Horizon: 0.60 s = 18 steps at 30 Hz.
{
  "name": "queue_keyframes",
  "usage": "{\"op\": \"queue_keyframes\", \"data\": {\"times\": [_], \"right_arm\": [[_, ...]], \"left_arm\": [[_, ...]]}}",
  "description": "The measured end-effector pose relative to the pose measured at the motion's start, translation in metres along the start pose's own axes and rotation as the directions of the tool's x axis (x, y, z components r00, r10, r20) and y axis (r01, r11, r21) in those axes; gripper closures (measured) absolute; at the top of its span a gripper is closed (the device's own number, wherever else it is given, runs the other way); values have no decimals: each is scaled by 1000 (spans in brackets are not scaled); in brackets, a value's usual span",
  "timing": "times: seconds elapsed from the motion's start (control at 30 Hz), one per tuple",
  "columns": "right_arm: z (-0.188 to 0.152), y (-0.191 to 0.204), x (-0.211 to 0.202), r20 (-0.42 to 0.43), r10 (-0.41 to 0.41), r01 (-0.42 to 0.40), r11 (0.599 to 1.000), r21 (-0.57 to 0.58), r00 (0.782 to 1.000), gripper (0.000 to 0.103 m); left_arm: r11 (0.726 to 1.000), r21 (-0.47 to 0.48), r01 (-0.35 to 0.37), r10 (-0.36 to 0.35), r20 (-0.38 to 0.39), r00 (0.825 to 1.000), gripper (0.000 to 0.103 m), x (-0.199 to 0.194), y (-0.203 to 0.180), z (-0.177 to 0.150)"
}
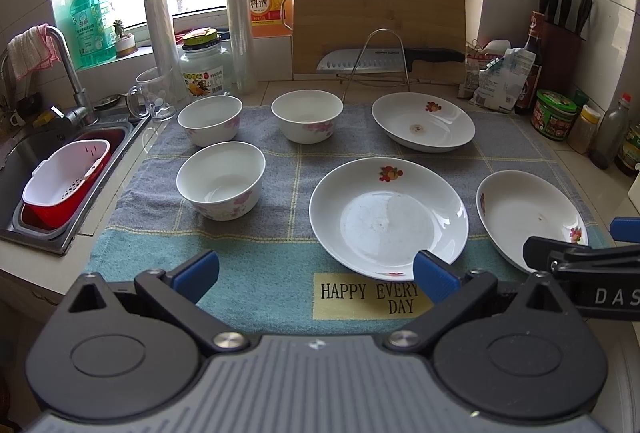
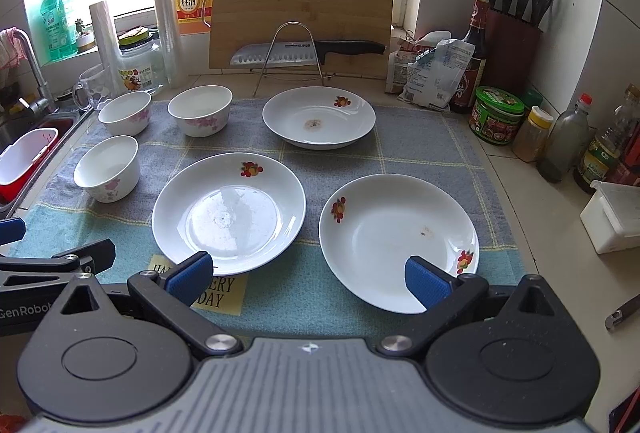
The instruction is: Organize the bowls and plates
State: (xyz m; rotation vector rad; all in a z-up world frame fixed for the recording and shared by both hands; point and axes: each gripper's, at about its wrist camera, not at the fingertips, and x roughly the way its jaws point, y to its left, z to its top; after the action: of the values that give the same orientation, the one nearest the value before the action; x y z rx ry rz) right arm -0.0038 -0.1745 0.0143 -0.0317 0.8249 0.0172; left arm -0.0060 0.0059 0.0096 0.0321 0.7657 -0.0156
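Note:
Three white bowls with pink flowers sit on the cloth mat: a near one (image 1: 221, 181) (image 2: 107, 167), a back-left one (image 1: 209, 119) (image 2: 125, 112) and a back-middle one (image 1: 307, 115) (image 2: 200, 109). Three white plates with fruit prints lie to their right: a middle plate (image 1: 388, 217) (image 2: 229, 211), a far plate (image 1: 423, 121) (image 2: 319, 116) and a right plate (image 1: 528, 217) (image 2: 398, 239). My left gripper (image 1: 316, 275) hovers open at the mat's front edge. My right gripper (image 2: 308, 279) is open too, just before the middle and right plates. Neither holds anything.
A sink (image 1: 36, 153) with a red and white basket (image 1: 64, 181) lies left of the mat. Behind stand a glass mug (image 1: 154, 99), a jar (image 1: 204, 63), a cutting board (image 1: 378, 17) and a knife on a wire rack (image 1: 384, 59). Bottles and jars (image 2: 560, 141) crowd the right.

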Motion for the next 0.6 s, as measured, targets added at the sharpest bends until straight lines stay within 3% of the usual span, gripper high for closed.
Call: {"op": "queue_keyframes", "data": {"times": [0.6], "right_arm": [[0, 16, -9, 24, -34, 34, 999, 1, 999, 0]], "left_arm": [[999, 23, 49, -50, 18, 999, 1, 2, 16, 2]]}}
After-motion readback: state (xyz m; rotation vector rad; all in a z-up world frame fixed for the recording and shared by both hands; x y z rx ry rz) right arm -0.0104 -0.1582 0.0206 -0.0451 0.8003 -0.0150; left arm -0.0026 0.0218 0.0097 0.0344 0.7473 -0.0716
